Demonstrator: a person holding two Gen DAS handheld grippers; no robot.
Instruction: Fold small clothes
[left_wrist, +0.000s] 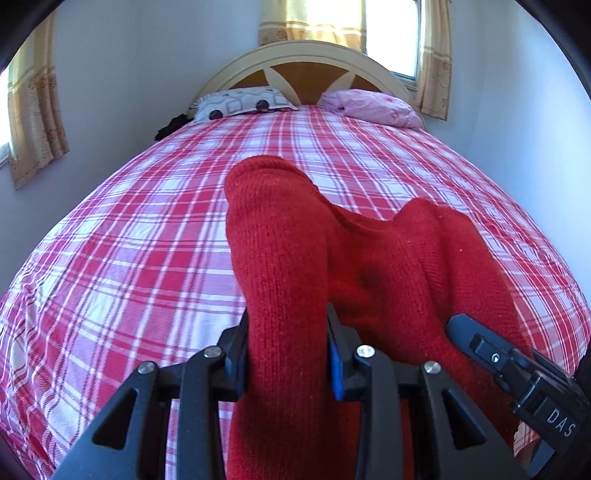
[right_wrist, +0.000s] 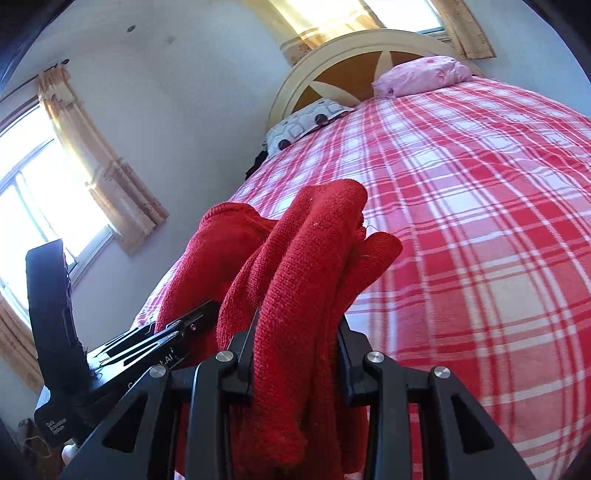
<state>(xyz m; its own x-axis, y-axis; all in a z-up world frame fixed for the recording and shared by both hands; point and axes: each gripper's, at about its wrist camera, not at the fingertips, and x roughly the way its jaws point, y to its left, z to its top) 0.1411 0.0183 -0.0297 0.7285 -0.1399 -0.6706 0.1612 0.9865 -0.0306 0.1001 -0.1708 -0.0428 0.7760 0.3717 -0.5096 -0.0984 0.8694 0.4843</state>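
Observation:
A red knitted garment (left_wrist: 295, 258) is held up over the bed by both grippers. My left gripper (left_wrist: 287, 354) is shut on one thick fold of it, which stands up between the jaws. My right gripper (right_wrist: 295, 354) is shut on another bunch of the same red garment (right_wrist: 306, 266), with folds drooping over the fingers. The right gripper shows at the right edge of the left wrist view (left_wrist: 517, 369), close beside the left one. The left gripper shows at the left of the right wrist view (right_wrist: 147, 343). The garment's lower part is hidden below both cameras.
The bed has a red and white plaid sheet (left_wrist: 147, 240). At its head are a patterned pillow (left_wrist: 240, 101), a pink pillow (left_wrist: 373, 107) and a cream headboard (left_wrist: 306, 55). A dark item (left_wrist: 171, 125) lies by the left pillow. Curtained windows (right_wrist: 55, 192) line the walls.

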